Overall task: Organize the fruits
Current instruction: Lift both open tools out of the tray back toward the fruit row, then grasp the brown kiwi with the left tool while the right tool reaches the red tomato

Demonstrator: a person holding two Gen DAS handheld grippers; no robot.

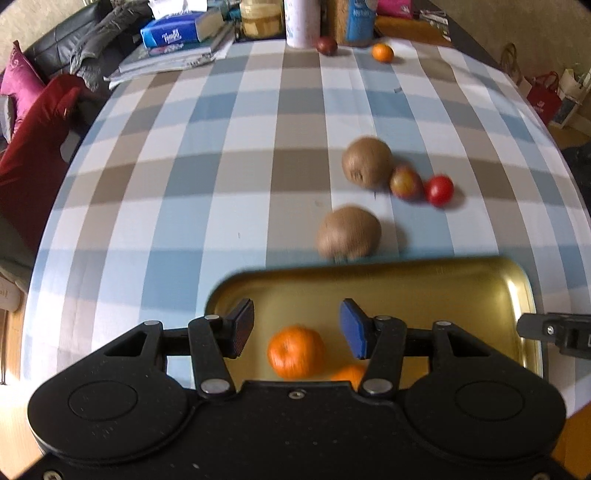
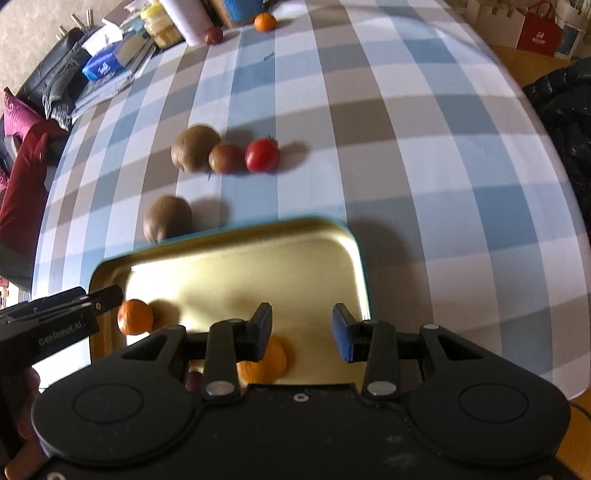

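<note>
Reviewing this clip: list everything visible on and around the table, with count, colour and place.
tray: one, gold, near table edge
oranges in tray: two, orange; a small dark fruit beside them, partly hidden
kiwis: two, brown, just beyond the tray
reddish-green fruit: one, beside the far kiwi
tomato: one, red, next to it
far orange: one, far end
dark red fruit: one, by the white cylinder
books and tissue pack: stack, blue and white, far left corner
tablecloth: one, blue, brown and white check
left claw: black, open, above tray
right claw: black, open, above tray
</note>
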